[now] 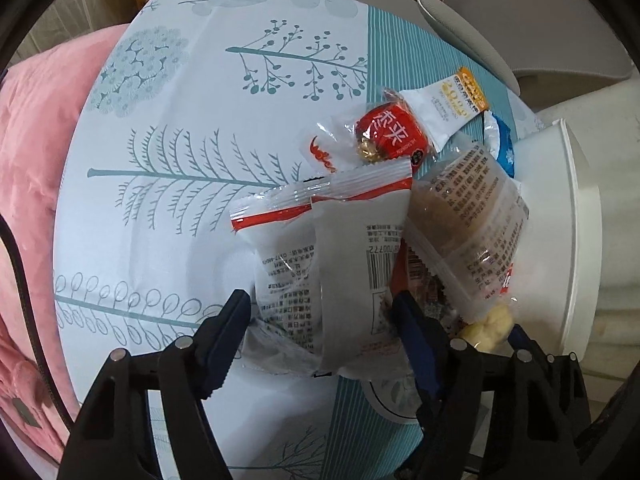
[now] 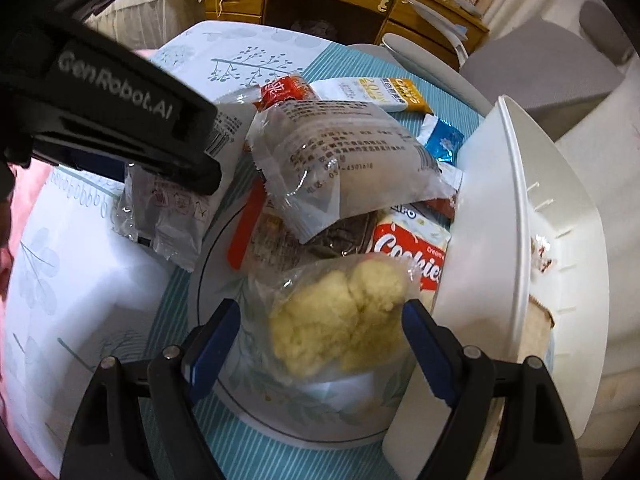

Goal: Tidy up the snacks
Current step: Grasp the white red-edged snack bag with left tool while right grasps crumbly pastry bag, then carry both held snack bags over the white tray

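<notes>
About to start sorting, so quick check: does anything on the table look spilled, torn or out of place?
Nothing looks spilled or torn. The snack packets are simply heaped crookedly over one another on and around the plate, beside the white bin. One packet lies partly off the plate on the tablecloth.

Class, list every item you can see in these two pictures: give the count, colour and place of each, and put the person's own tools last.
Snack packets: a dozen or so, white, clear, red, blue; piled mid-table.
Pale crumbly snack bag: one, clear with yellowish contents; on the plate.
Cookies packet: one, red and white; beside the bin.
Plate: one, white, leaf pattern; under the pile.
Bin: one, white; right of the pile.
Tablecloth: one, white and teal.
Left tool: one, black; around a white packet.
Right tool: one, black; open around the pale bag.
</notes>
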Available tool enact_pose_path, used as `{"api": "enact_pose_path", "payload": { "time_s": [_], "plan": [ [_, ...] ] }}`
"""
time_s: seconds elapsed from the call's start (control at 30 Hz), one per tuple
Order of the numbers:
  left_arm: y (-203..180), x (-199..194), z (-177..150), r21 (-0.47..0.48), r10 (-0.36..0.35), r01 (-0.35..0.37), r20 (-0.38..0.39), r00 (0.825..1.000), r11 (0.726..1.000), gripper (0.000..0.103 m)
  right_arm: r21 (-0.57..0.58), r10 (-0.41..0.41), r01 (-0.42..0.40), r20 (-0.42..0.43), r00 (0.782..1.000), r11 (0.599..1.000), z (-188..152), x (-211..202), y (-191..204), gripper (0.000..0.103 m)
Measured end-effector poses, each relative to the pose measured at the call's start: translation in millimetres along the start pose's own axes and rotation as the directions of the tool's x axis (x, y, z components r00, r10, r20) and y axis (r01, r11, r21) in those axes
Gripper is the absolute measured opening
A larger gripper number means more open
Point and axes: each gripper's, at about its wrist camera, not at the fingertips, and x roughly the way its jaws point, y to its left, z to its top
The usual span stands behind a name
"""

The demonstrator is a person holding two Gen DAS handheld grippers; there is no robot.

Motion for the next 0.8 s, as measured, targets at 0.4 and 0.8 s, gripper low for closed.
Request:
{"api": "enact_pose_path", "payload": {
  "time_s": [0.4, 0.8],
  "plan": [
    [19.9, -12.9, -6.6, -0.036, -0.038, 0.039, 0.011, 0.999, 0.999, 0.059, -0.046, -0.062, 0.061, -0.022, 0.998, 0.997, 1.3, 12.4, 4.2, 0.063],
    [50.3, -30.8, -44.6, -0.075, -0.053, 0.052, -0.011, 0.999, 0.996, 0.058, 0.024, -0.006, 0.008, -0.088, 0.996, 1.000, -8.4, 1.1, 10.9, 0.043]
  ]
}}
